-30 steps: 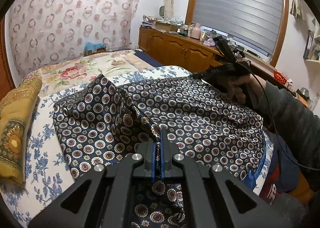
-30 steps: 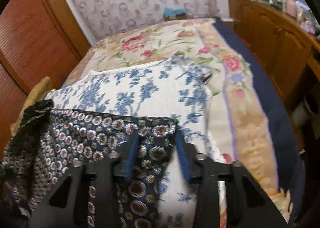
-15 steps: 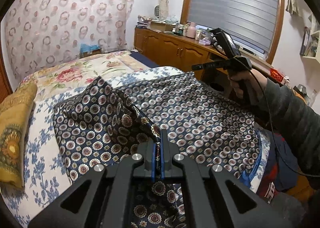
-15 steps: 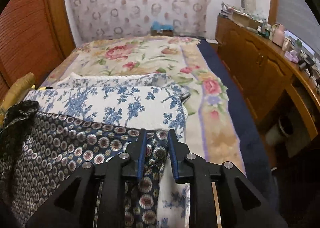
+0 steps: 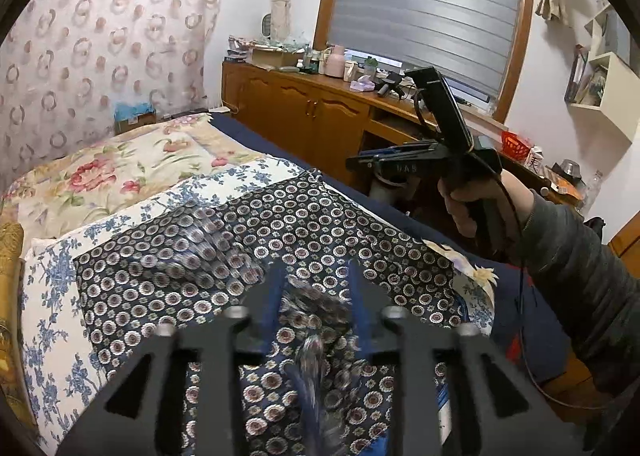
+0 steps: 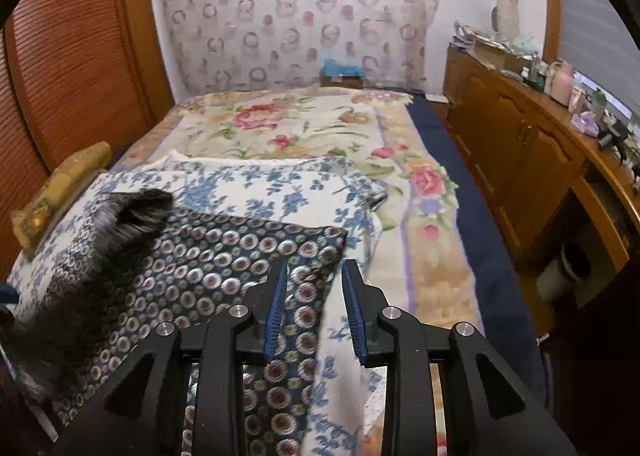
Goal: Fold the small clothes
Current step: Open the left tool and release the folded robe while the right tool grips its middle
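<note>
A dark navy garment with a ring-and-flower print (image 5: 280, 232) lies spread on a blue-flowered white cloth (image 5: 52, 320) on the bed. My left gripper (image 5: 316, 288) is open just above it, and a blurred fold of the garment drops between its fingers. My right gripper (image 6: 314, 292) is open over the garment's far right corner (image 6: 256, 256), lifted clear. It also shows in the left wrist view (image 5: 384, 164), held in the air to the right. A raised blurred fold (image 6: 136, 208) sits at the garment's left end.
A floral blanket (image 6: 304, 124) covers the far bed. A yellow cushion (image 6: 60, 192) lies at the left edge. A wooden cabinet (image 6: 520, 152) with clutter on top runs along the right. A slatted wooden door (image 6: 72, 56) stands on the left.
Both grippers opened and let go of the garment. The left one's fold falls back onto the bed. The right gripper rose and pulled back from the corner.
</note>
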`<state>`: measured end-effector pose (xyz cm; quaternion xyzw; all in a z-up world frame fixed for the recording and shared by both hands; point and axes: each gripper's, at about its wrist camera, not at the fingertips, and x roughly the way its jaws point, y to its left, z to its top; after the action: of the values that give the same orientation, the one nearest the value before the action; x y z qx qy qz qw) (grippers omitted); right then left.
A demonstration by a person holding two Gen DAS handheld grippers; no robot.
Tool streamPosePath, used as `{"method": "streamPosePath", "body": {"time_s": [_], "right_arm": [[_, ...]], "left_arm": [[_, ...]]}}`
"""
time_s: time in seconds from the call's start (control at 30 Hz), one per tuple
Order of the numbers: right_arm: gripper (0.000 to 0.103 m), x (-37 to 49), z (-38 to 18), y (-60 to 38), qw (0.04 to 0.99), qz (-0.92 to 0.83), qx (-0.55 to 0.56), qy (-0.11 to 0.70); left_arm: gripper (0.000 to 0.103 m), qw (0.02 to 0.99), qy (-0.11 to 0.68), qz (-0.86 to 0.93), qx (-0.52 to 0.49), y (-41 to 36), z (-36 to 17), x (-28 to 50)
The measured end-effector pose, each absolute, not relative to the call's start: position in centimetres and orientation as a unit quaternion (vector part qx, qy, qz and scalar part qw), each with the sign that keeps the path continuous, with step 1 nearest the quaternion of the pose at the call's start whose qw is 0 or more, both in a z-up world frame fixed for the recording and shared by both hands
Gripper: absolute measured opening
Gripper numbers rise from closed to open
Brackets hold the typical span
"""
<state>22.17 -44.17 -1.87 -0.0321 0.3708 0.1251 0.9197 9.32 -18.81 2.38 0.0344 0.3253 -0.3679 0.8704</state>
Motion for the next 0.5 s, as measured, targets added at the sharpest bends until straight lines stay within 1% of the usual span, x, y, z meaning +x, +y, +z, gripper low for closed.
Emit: {"method": "streamPosePath", "body": {"time_s": [0.1, 0.17, 0.3, 0.5], "right_arm": [[0.033, 21.9, -2.1, -42.5, 0.917, 0.143, -0.039, 0.371], [0.038, 21.8, -2.3, -41.5, 0.915, 0.152, -0.039, 0.373], [0.04, 21.9, -3.6, -38.3, 0.906, 0.183, -0.044, 0.38], [0.04, 22.0, -5.8, -33.5, 0.887, 0.226, -0.056, 0.399]], "left_arm": [[0.037, 0.875, 0.333, -0.349, 0.035, -17.9, 2.0, 9.6], [0.037, 0.88, 0.336, -0.335, 0.035, -16.9, 1.6, 9.8], [0.039, 0.889, 0.34, -0.305, 0.032, -14.6, 0.6, 10.3], [0.048, 0.902, 0.346, -0.256, 0.019, -10.7, -1.1, 10.9]]}}
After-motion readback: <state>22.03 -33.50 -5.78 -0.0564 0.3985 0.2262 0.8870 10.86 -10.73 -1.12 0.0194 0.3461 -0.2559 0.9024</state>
